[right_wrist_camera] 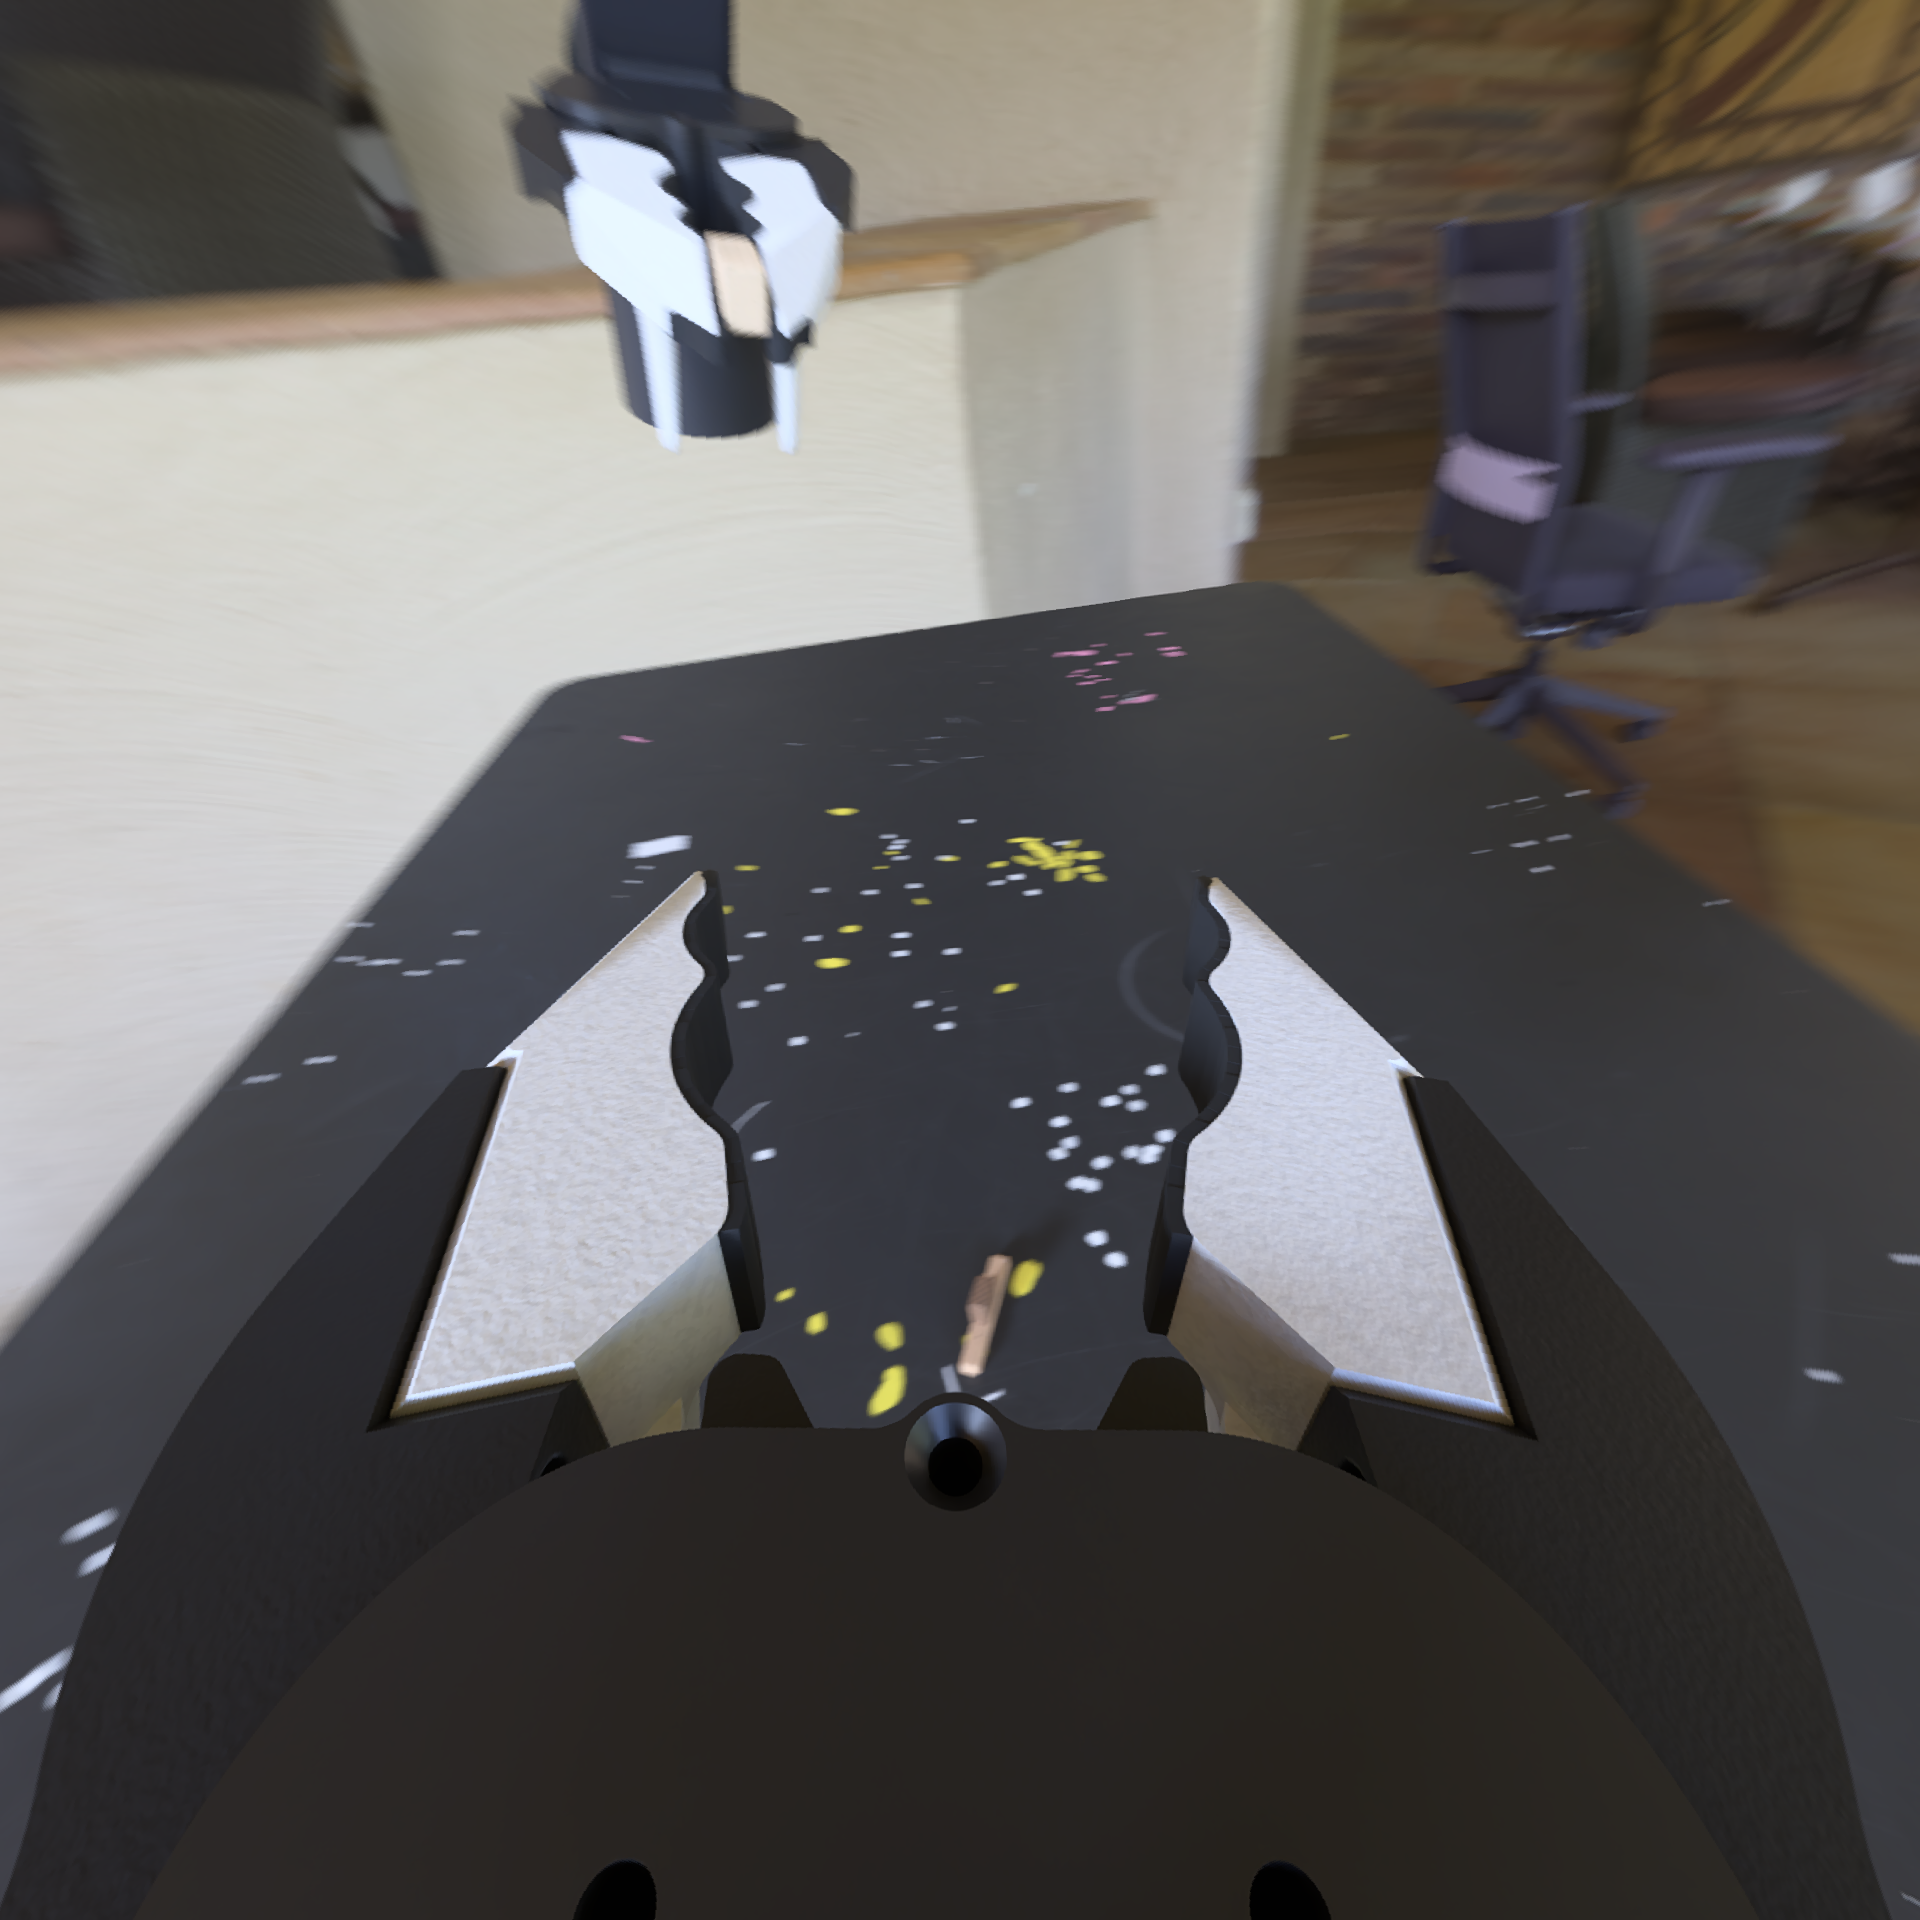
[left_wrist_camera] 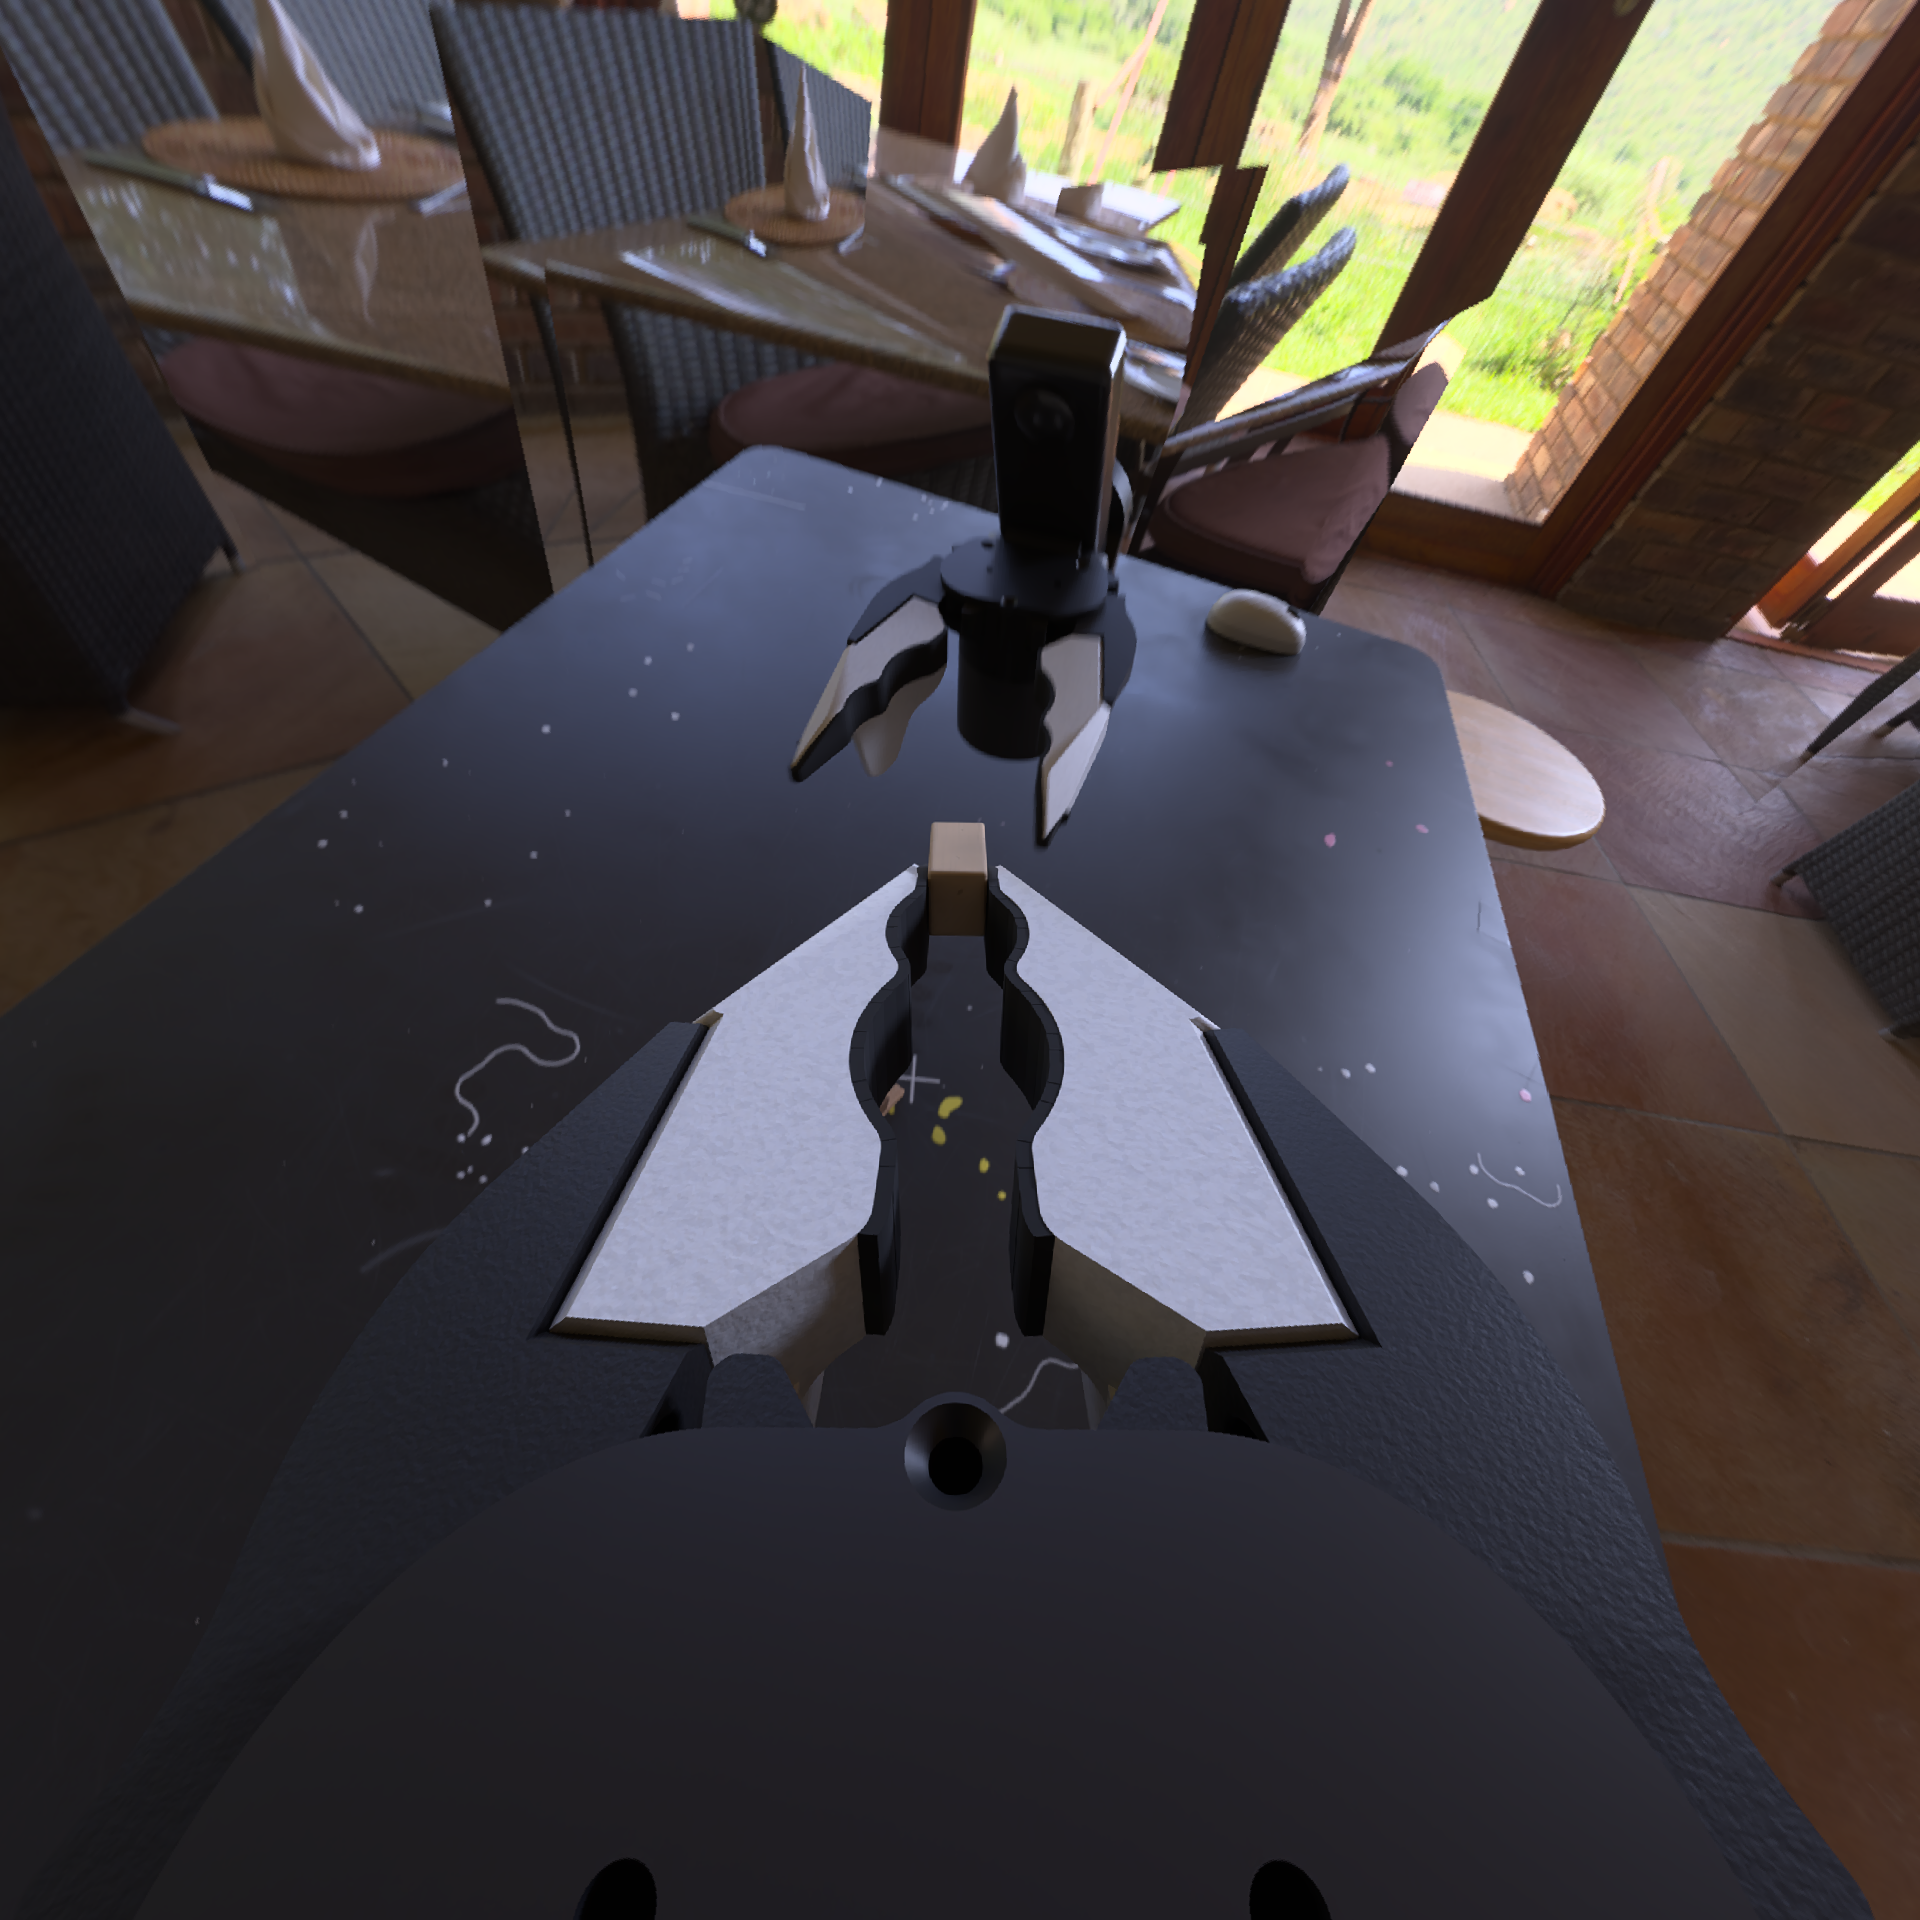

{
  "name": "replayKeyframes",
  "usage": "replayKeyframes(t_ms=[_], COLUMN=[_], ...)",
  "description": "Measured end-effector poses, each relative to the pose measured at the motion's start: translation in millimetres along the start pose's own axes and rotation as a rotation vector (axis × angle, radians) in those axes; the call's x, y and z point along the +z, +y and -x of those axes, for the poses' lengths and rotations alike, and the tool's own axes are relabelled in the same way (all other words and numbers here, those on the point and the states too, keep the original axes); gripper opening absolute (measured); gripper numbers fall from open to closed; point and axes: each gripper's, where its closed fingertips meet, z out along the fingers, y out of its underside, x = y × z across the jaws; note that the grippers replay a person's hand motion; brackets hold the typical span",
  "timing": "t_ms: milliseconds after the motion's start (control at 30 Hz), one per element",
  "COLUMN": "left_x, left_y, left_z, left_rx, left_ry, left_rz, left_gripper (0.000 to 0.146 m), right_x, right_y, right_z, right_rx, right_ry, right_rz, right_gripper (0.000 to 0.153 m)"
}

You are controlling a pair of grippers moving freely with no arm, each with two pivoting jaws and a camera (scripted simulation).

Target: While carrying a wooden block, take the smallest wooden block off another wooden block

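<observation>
Left gripper is clamping a wooden block high above the dark table, freeing the wide-open right gripper for the small stacked blocks lying below it.

Left tool up close: a broad matte-black body with a pebbled texture, one small round recessed hole dead centre and two dark oval holes at its near edge. Each finger wears a flat, grainy white panel tapering to a point, with a wavy black inner edge and tan at the base. Right tool is built the same. Seen from across in the left wrist view, it shows a round black base, a dark upright block above, pale-sided fingers.
</observation>
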Motion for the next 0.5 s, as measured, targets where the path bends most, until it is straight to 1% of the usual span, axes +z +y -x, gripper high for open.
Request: replayKeyframes(t_ms=[33,100,167,233,300,367,400,500], left_x=[-2,-6,-10,-14,-17,-21,-23,-33], left_y=[-4,-12,-21,-29,-34,-36,-38,-43], left_z=[-3,-10,-19,-27,-35,-41,-43,-51], left_rx=[0.011,0.028,0.038,0.046,0.065,0.085,0.09,0.101], left_ry=[0.003,-0.014,-0.024,-0.027,-0.028,-0.035,-0.037,-0.027], left_rz=[-0.019,-0.053,-0.095,-0.134,-0.157,-0.159,-0.165,-0.201], left_gripper=[0.009,0.009,0.009,0.009,0.009,0.009,0.009,0.009], right_x=[5,17,32,49,65,77,83,95], right_y=[-2,-9,-15,-7,17,47,63,106], right_z=[-2,4,13,22,24,17,15,14], right_rx=[-0.051,-0.139,-0.168,-0.176,-0.207,-0.234,-0.212,-0.062], right_ry=[0.063,0.125,0.161,0.177,0.182,0.227,0.238,0.208], right_rz=[0.003,-0.019,-0.05,-0.027,0.09,0.231,0.283,0.459], right_gripper=[0.093,0.099,0.105,0.112,0.116,0.118,0.118,0.116])
